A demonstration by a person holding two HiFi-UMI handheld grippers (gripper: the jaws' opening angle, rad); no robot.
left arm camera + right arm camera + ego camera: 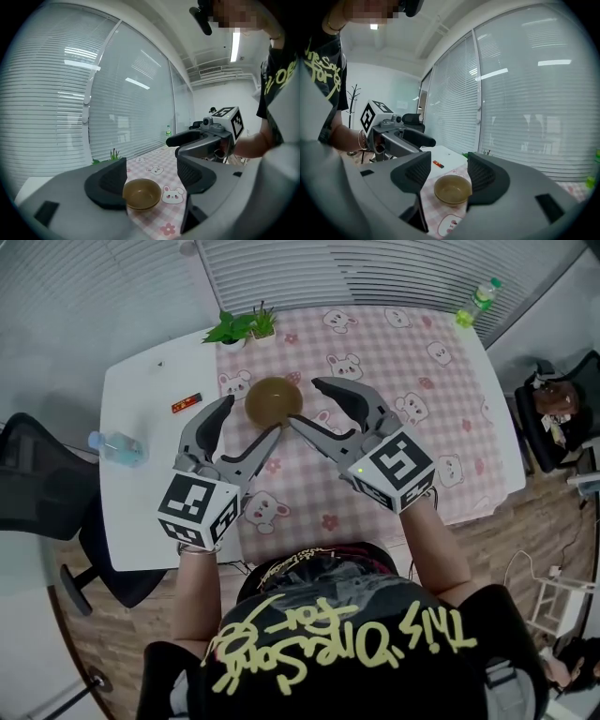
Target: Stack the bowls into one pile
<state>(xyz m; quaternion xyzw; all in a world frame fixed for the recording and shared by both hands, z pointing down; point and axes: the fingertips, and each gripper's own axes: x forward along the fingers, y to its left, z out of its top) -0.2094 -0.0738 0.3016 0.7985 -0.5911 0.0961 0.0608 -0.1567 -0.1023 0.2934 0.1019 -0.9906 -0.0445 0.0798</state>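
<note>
A brown bowl pile (274, 401) stands on the pink checked tablecloth (412, 352), near its left edge. It shows between the jaws of each gripper view, farther off and lower (142, 194) (453, 189). My left gripper (251, 418) hovers open in front of the bowl on its left, and nothing is between its fingers (152, 180). My right gripper (305, 401) hovers open on the bowl's right, also with nothing in it (446, 174). Both are held above the table, their tips close together and apart from the bowl. Each gripper shows in the other's view (201, 140) (398, 138).
A potted plant (242, 326) stands at the cloth's far left corner. A small red item (186, 404) and a lying water bottle (117, 447) rest on the bare white tabletop (141, 381). A green bottle (478, 301) stands far right. A black chair (37, 474) is at the left.
</note>
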